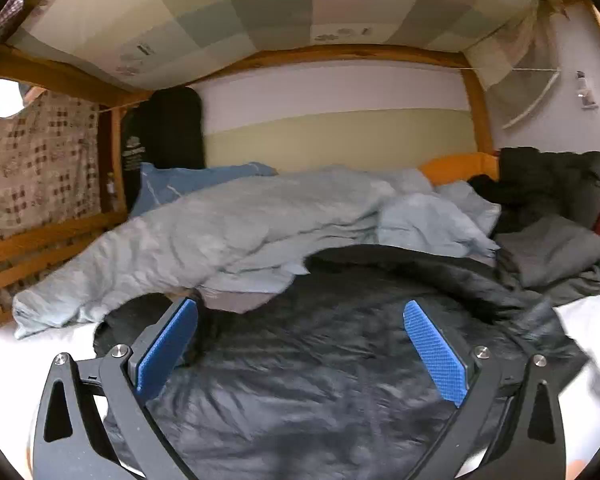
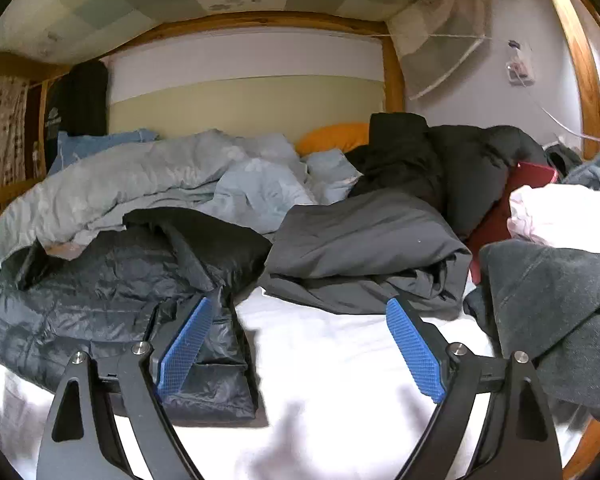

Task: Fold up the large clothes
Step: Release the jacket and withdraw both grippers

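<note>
The left gripper (image 1: 300, 312) hung with its blue pads (image 1: 434, 354) spread wide and nothing between them, positioned above the dark quilted jacket (image 1: 320, 372). In the left wrist view the jacket filled the lower centre of the frame, lying on the white sheet (image 1: 28, 356). A crumpled pale blue duvet (image 1: 204, 232) lay across the middle of that frame, its lower edge overlapping the jacket's far side.

The right gripper (image 2: 300, 312) was likewise spread apart and empty. In the right wrist view its left pad (image 2: 186, 346) sat over the jacket's near corner (image 2: 208, 380) at lower left; contact could not be determined. Its right pad (image 2: 416, 350) sat over bare sheet.

A grey garment (image 2: 364, 248) lay heaped at frame centre, just beside the jacket. A black coat (image 2: 440, 160) lay behind it, upper right. A dark grey knit item (image 2: 556, 304) occupied the right edge.
</note>
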